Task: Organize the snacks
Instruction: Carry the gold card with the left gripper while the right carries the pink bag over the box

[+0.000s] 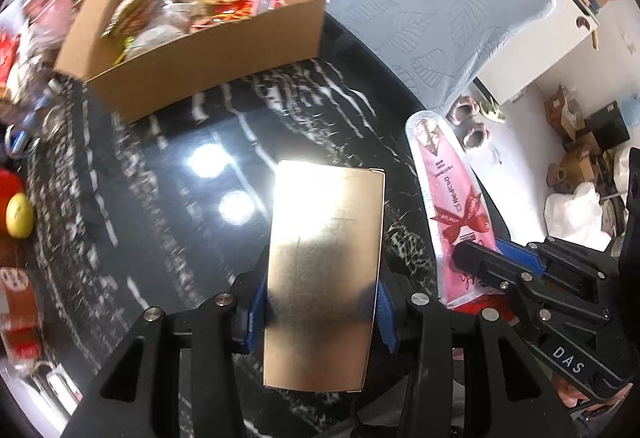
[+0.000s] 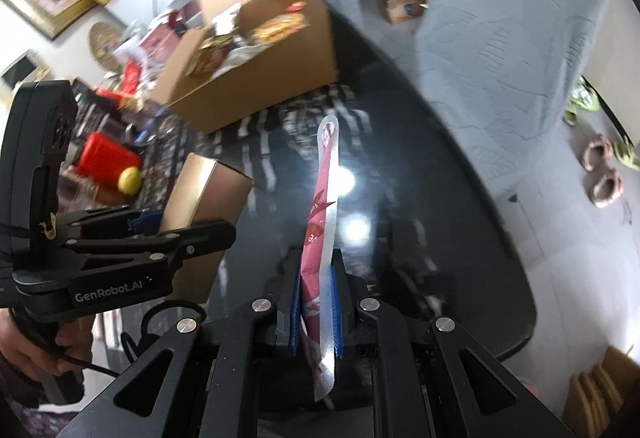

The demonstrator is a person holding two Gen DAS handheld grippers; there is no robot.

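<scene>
Glare washes out the top of the gold box (image 1: pixel 324 270), so we read no print on it — our left gripper (image 1: pixel 320 314) is clamped on its sides, holding it above the black marble table (image 1: pixel 168 205). Our right gripper (image 2: pixel 316 310) is closed on one pink snack packet (image 2: pixel 322 222), seen edge-on, lettering too small to read. One open cardboard box (image 1: pixel 208 49) sits toward the table's far edge, its snacks a blurred heap we cannot count. At the left edge, one red item (image 2: pixel 106 159) and one yellow ball (image 2: pixel 129 179).
</scene>
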